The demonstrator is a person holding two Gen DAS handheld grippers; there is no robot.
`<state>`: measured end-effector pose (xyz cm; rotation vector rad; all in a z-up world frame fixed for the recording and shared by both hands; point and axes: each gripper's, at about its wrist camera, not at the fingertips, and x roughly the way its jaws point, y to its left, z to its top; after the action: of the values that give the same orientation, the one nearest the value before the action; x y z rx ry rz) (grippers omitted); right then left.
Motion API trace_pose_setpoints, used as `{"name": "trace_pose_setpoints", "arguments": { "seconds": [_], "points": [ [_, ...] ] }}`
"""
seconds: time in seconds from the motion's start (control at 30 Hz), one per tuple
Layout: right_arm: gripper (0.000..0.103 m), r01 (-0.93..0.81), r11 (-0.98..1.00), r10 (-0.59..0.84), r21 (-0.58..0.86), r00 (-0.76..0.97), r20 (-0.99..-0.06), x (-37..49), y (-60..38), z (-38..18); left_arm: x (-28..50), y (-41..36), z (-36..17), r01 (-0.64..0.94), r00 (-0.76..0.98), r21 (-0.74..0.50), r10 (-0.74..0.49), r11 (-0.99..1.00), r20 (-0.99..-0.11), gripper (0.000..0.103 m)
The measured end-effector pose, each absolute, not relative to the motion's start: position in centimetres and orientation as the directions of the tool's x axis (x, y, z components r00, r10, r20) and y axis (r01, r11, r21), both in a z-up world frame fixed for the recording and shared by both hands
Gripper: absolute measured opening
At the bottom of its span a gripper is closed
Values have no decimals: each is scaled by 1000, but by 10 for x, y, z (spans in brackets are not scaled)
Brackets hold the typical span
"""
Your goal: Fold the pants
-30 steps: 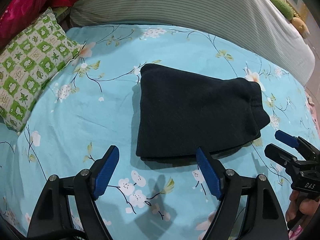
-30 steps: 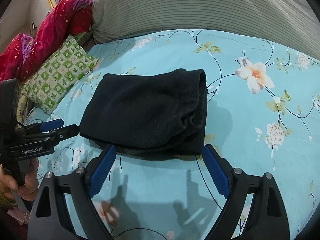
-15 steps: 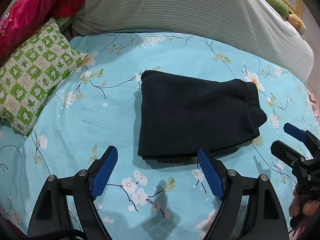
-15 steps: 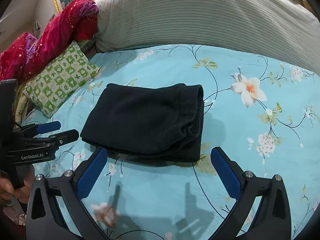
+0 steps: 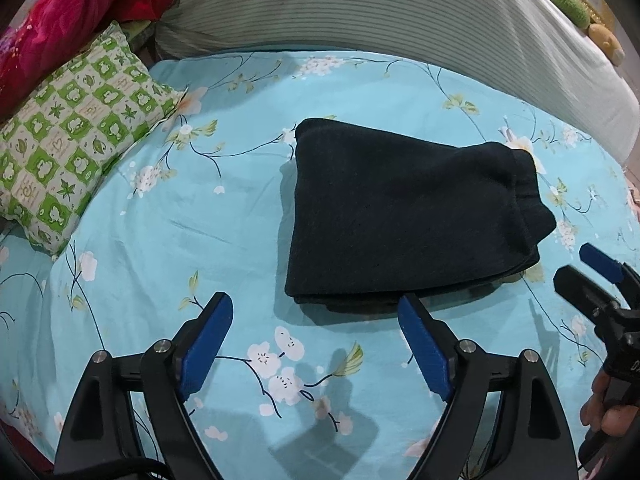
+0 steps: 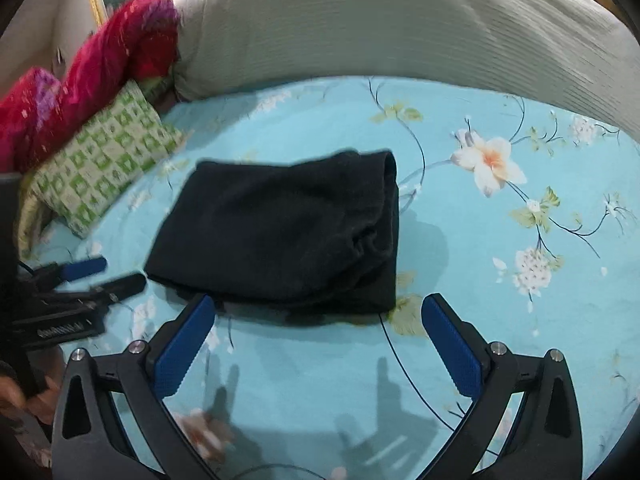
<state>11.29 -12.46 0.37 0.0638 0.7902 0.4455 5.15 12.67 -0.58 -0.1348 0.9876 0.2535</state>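
Note:
The black pants (image 5: 404, 216) lie folded into a compact rectangle on the light blue floral bedsheet (image 5: 208, 216), with the thick edge to the right; they also show in the right wrist view (image 6: 280, 232). My left gripper (image 5: 316, 344) is open and empty, just short of the near edge of the pants. My right gripper (image 6: 320, 340) is open and empty, also just short of the near edge. Each gripper shows in the other's view: the right one at the right edge (image 5: 592, 276), the left one at the left edge (image 6: 100, 276).
A green and white checked cushion (image 5: 76, 136) lies at the left. A large striped grey pillow (image 5: 380, 24) runs along the back. Red fabric (image 5: 60, 12) is piled at the back left. A person's hand (image 5: 608, 416) holds the right gripper.
Both grippers have drawn back and up from the folded pants, which look smaller and farther in the views. The pants have not moved.

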Motion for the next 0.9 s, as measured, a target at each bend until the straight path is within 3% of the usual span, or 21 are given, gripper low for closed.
{"name": "trace_pose_setpoints", "arguments": {
  "seconds": [0.53,0.9],
  "points": [
    [103,-494,866,434,75,672,-600,106,-103,-13,59,121,-24,-276,517,36,180,961,-837,85],
    [103,-489,869,433,80,671,-602,110,-104,-18,61,119,-23,-269,538,58,199,962,-819,85]
  ]
}}
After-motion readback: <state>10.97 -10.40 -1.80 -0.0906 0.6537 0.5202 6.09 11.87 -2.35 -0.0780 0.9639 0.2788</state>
